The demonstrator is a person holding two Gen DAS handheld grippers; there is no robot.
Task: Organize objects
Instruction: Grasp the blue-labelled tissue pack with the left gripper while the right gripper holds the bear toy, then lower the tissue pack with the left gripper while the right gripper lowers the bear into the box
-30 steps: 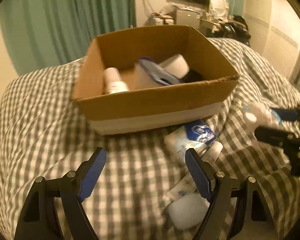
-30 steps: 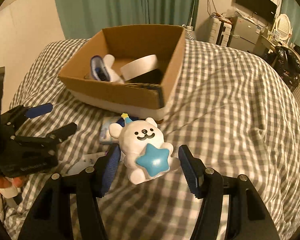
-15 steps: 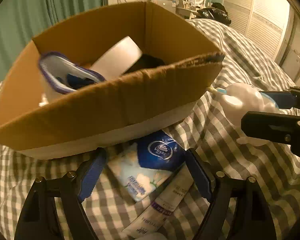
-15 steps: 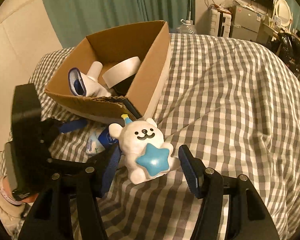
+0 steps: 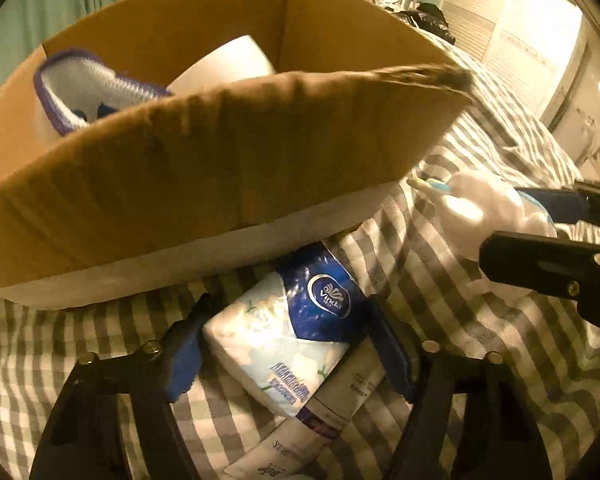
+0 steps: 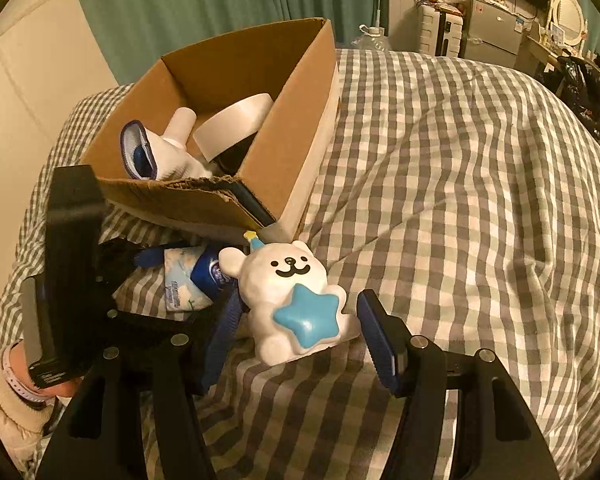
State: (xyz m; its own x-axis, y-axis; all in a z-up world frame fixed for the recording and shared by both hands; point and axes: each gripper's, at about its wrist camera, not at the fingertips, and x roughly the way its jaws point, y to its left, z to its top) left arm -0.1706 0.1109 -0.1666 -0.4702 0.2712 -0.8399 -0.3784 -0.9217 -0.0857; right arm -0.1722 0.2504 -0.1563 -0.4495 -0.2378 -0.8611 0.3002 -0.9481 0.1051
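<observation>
Both tools spread: left (image 5: 284, 344) straddles upright tissue pack (image 5: 292, 336); right (image 6: 296, 332) brackets upright bear (image 6: 288, 292).

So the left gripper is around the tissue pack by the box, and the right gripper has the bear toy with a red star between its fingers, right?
Not quite: the star is blue, not red, as the right wrist view shows. The rest holds: the left gripper straddles the tissue pack beside the cardboard box, and the bear toy sits between the right gripper fingers.

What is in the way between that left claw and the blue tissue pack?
Nothing visible. The tissue pack already lies between the open fingers of the left gripper, on the checked bedspread just in front of the cardboard box.
</observation>
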